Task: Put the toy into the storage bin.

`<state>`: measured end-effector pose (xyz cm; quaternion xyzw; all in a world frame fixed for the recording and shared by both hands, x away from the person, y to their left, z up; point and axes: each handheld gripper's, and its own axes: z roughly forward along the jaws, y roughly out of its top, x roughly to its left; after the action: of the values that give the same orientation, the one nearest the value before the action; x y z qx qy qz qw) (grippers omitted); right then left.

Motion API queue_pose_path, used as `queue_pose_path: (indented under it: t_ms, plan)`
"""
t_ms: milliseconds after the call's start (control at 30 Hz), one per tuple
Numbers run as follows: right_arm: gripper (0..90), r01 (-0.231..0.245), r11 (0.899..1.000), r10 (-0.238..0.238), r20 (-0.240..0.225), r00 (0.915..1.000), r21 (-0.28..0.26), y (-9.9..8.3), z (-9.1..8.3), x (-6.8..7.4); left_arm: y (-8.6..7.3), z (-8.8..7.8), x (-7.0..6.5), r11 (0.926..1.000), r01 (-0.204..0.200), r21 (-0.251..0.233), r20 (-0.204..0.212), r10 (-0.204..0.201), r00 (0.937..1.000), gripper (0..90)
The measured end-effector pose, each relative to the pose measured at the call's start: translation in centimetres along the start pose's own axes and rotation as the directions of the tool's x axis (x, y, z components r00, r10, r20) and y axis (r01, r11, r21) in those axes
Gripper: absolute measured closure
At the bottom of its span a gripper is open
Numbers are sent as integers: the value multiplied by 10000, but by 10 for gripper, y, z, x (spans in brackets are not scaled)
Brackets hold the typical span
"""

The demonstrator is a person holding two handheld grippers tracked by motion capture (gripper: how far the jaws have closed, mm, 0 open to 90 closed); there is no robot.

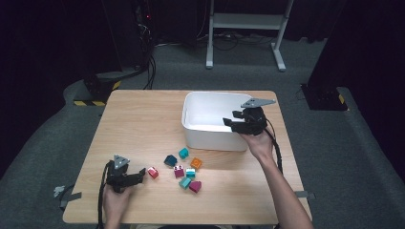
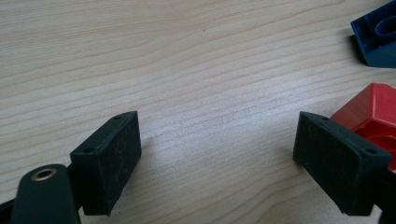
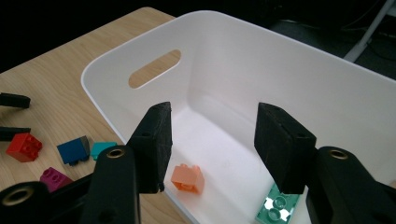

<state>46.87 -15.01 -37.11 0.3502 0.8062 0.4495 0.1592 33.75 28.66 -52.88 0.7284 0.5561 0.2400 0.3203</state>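
Two bricks, orange brick and mint plate, already down in white bin, right gripper spread empty above, left gripper gaping beside red brick, loose bricks remaining on table.

High view looks down on the whole table; gripper views sit close, sharing the red block lower left.

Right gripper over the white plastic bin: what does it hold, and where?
Nothing. The right gripper hangs open above the white plastic bin, jaws empty.
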Motion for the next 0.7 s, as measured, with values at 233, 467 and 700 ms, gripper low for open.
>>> queue_pose_path:
  t_ms: [233, 467, 700]
  plan:
    - [423, 238, 9993, -244, -204, 9995, -301, 2, -9, 12, 0, 0, 0, 10000, -1, 2, -3, 1, 10000, 152]
    - [433, 326, 9965, -388, -817, 9959, -764, -12, -18, 21, 0, 0, 0, 10000, -2, 1, -2, 2, 10000, 152]
    - [453, 370, 9959, -454, -1031, 9936, -825, -21, -25, 28, 0, 0, 0, 10000, 5, 1, 2, -5, 10000, 152]
